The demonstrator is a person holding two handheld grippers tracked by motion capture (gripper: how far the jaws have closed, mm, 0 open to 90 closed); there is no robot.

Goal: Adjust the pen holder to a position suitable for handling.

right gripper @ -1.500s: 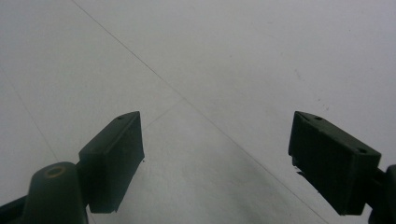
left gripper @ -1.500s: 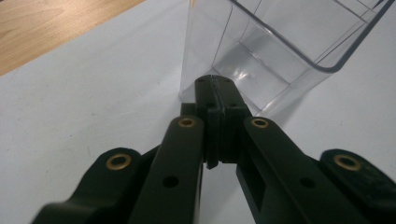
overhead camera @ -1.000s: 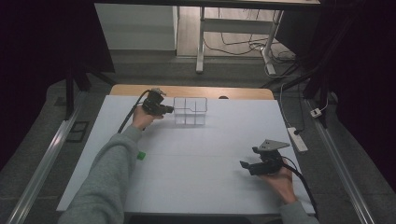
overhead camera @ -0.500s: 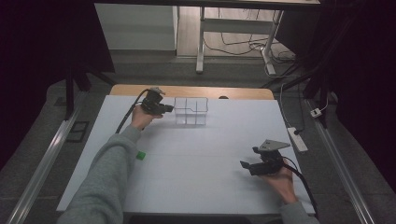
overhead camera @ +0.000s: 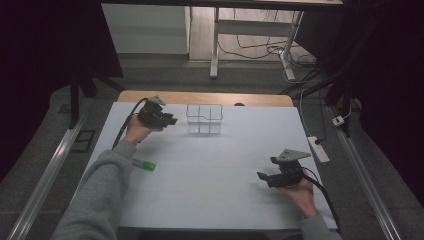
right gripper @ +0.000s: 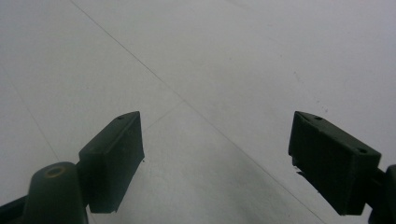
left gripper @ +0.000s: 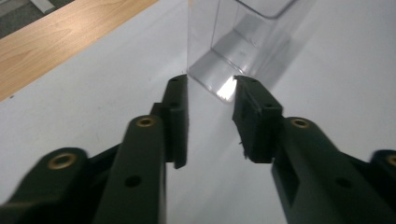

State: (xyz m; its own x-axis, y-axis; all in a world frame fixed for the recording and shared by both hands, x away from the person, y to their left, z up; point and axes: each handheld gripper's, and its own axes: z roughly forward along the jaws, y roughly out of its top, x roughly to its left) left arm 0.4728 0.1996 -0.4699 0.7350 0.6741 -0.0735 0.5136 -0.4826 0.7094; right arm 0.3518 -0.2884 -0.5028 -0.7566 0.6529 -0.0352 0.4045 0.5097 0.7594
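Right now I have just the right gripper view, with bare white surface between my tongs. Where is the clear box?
Observer: The box stands at the far side, beside the left tongs.
Operator: Do those tongs hold it?
Observer: No. Their jaws have just been opening and press on nothing; the box is just ahead of them.
Operator: Is anything else lying there?
Observer: A small green block, next to the left sleeve.
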